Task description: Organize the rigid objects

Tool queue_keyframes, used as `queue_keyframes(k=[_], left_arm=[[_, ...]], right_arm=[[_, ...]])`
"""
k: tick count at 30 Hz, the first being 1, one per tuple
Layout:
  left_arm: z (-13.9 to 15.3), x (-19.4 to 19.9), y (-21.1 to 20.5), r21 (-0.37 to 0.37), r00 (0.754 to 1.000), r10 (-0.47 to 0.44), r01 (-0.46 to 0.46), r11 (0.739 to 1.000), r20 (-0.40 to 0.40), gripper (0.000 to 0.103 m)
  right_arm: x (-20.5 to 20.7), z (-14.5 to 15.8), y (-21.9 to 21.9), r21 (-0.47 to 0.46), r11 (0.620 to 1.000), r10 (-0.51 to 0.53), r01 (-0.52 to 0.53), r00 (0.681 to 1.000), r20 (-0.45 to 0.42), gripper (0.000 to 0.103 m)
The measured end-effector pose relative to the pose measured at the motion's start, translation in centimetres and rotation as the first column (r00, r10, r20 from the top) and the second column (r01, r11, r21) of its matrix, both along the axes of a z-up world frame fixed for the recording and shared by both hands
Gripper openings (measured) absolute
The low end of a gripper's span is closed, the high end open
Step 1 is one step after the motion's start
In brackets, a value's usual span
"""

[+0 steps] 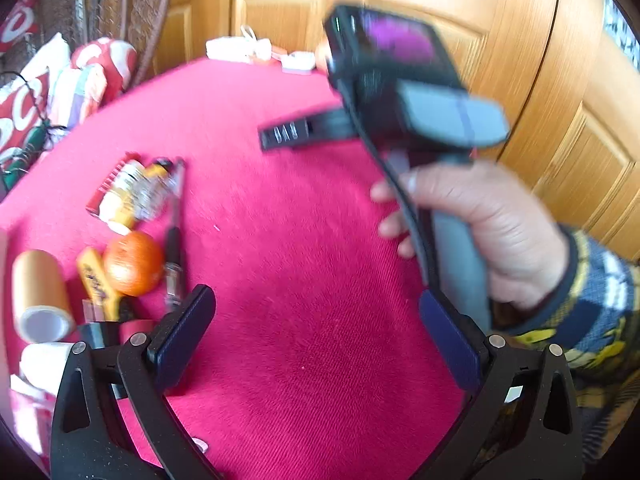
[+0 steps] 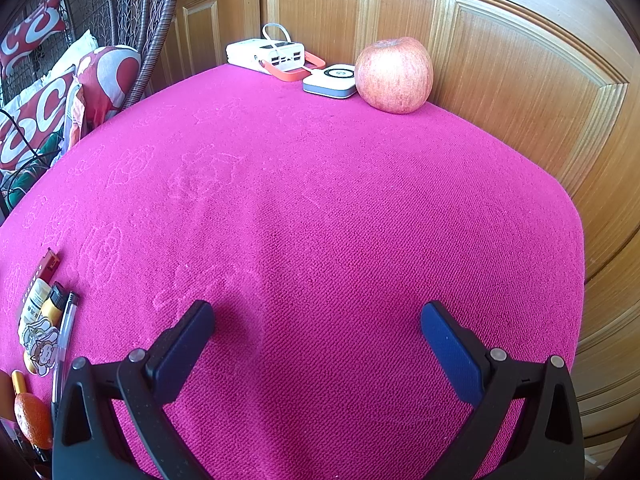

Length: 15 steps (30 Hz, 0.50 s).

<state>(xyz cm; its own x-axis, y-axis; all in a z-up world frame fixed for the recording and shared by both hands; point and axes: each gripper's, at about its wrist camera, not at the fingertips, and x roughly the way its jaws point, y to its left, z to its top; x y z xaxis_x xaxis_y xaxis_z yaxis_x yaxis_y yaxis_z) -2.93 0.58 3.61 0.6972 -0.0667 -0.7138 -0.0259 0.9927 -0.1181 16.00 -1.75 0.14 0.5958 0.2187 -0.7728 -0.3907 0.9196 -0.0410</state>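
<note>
Jaws on both grippers are standing wide, holding nothing: left gripper (image 1: 316, 334), right gripper (image 2: 316, 340).

Lower left of the left wrist view: the clutter is lying on the pink worktop (image 1: 300, 240) — paper roll (image 1: 40, 294), orange (image 1: 134, 263), pill bottle (image 1: 124, 196), pen (image 1: 175, 232). The pen's long axis is running roughly away from the camera.

Upper right of the right wrist view: apple (image 2: 394, 75) is sitting at the far edge, well apart.

Judgement: the cluster is lying just left of the left jaws, so the left hand is nearer.
</note>
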Motion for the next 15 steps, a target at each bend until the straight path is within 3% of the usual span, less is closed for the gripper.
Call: queue_keyframes(k=[4, 6, 11, 15], left_arm=[[4.9, -4.8, 2.7, -0.041, 0.978, 0.109, -0.103, 0.994, 0.179, 0.103], [6.2, -7.0, 4.7, -0.053, 0.959, 0.186, -0.178, 0.983, 0.214, 0.103], [5.4, -11.0, 10.4, -0.048, 0.916, 0.374, -0.371, 0.927, 0.144, 0.103], [3.4, -12.0, 11.5, -0.015, 0.92, 0.378, -0.379, 0.925, 0.101, 0.099]], right_arm=[[0.0, 0.0, 0.0, 0.0, 1.0, 0.0, 0.0, 1.0, 0.0, 0.103], [0.0, 0.0, 0.0, 0.0, 1.0, 0.0, 0.0, 1.0, 0.0, 0.103], [0.0, 0.0, 0.0, 0.0, 1.0, 0.0, 0.0, 1.0, 0.0, 0.103], [0.0, 0.0, 0.0, 0.0, 1.0, 0.0, 0.0, 1.0, 0.0, 0.103]])
